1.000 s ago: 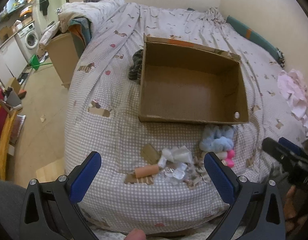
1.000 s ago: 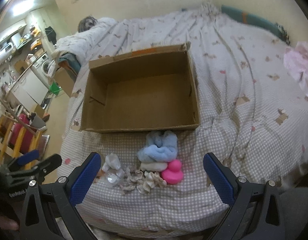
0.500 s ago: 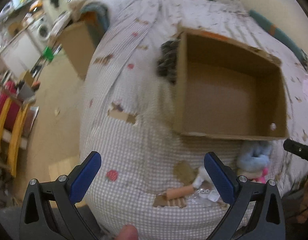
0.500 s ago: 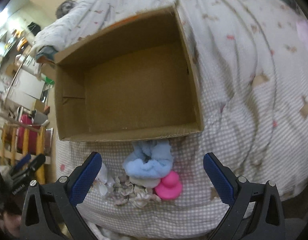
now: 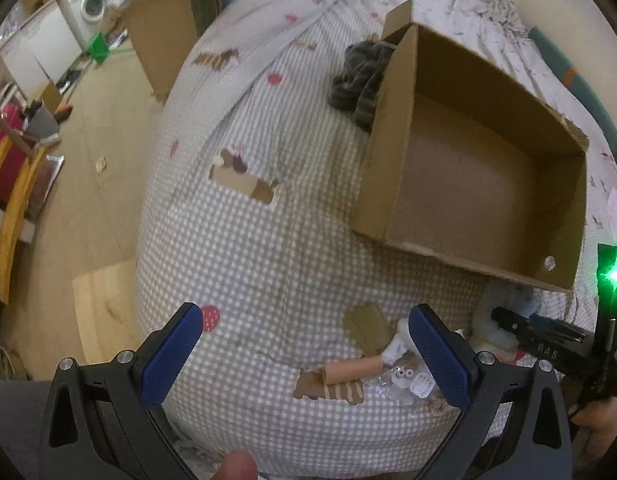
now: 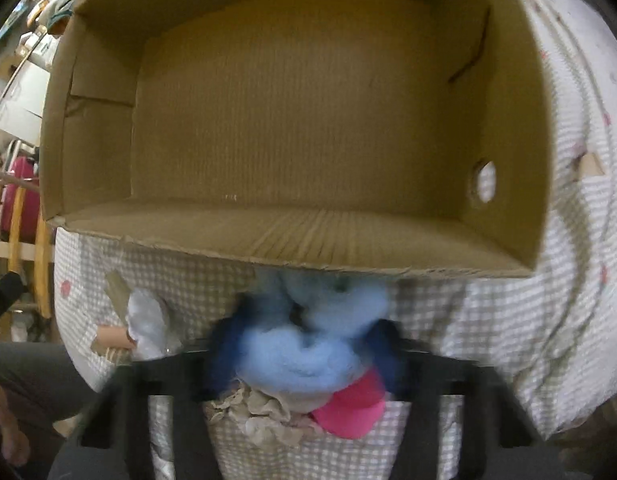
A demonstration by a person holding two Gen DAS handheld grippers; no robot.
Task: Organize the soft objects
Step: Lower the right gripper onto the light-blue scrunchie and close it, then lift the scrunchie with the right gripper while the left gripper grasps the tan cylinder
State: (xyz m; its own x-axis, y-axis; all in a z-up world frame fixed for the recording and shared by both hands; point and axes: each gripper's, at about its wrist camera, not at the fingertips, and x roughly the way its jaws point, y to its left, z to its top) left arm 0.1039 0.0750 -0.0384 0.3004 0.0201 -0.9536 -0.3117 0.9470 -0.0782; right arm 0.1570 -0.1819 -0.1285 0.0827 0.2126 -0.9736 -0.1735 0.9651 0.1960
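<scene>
In the right wrist view we see our right tool (image 6: 304, 344) low in the frame, blurred, its jaws having just been closing, with the blue plush (image 6: 308, 336) between them; the pads look pressed into its sides. The plush lies on the bed (image 6: 508, 340) just below the near wall of the open box (image 6: 300, 240), touching a pink toy (image 6: 352, 408) at lower right and crumpled beige cloth (image 6: 260, 412) below it. In the left wrist view our left tool (image 5: 304, 352) stands wide open with nothing between its pads, over the checked cover at the bottom of the frame. A peach tube (image 5: 352, 370) and clear wrappers (image 5: 404, 380) lie just beside its right pad. A grey garment (image 5: 360, 80) rests against the box's upper left wall.
</scene>
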